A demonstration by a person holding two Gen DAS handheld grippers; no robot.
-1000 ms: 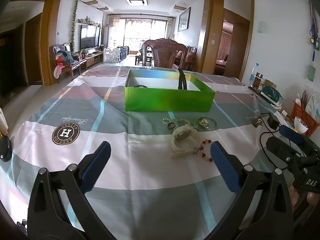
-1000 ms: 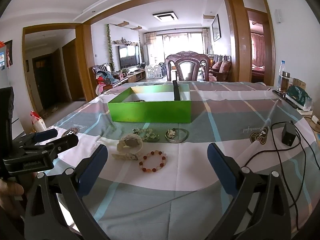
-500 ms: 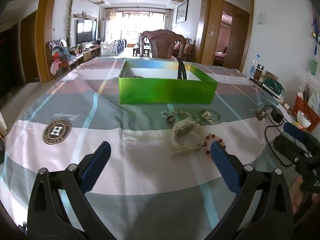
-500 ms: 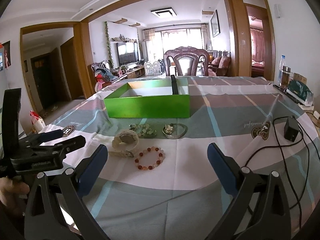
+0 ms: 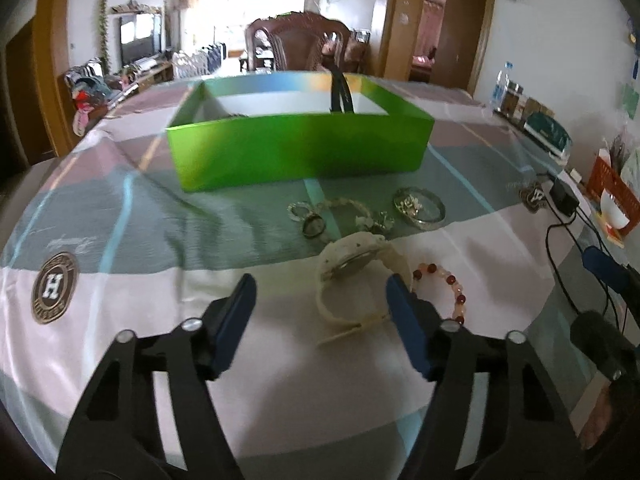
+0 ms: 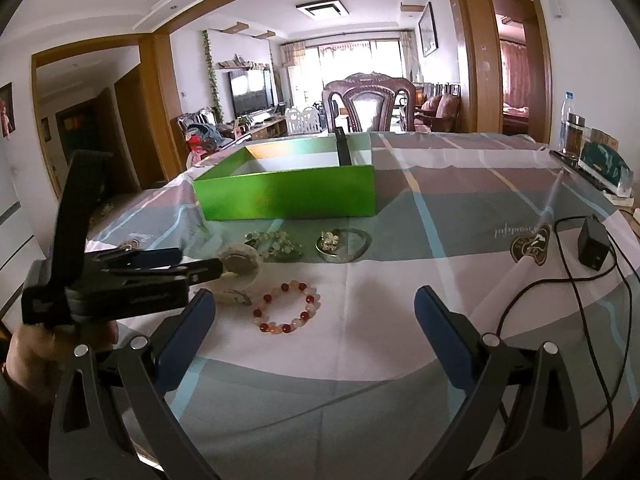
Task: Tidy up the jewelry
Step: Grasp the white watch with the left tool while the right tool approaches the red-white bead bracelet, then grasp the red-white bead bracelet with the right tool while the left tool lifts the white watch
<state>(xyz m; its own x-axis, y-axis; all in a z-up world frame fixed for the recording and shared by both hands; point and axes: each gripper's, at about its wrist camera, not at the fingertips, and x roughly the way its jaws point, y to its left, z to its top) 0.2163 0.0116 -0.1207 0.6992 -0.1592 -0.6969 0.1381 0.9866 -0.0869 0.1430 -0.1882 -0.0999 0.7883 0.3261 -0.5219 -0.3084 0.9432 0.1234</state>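
Observation:
A green box (image 5: 300, 148) (image 6: 288, 196) stands on the checked tablecloth with a black watch strap (image 5: 340, 94) leaning inside. In front lie a white watch (image 5: 356, 264) (image 6: 240, 262), a red-and-pink bead bracelet (image 5: 444, 284) (image 6: 286, 306), a silver bangle (image 5: 420, 208) (image 6: 344, 242), a pale bead bracelet (image 5: 360, 216) (image 6: 276, 244) and small rings (image 5: 306, 220). My left gripper (image 5: 322, 312) is open, its fingers close to either side of the white watch's near end; it also shows in the right wrist view (image 6: 180, 264). My right gripper (image 6: 316, 332) is open and empty, near the bead bracelet.
A black power adapter (image 6: 594, 248) with a cable lies at the right. A bottle (image 6: 570, 120), a jar and a green case (image 6: 602, 164) stand at the far right edge. An orange basket (image 5: 612, 188) with a white bowl is right. A wooden chair (image 6: 368, 104) stands behind the table.
My left gripper has moved forward and down toward the white watch, and its fingers have narrowed. My right gripper has edged closer to the bead bracelet.

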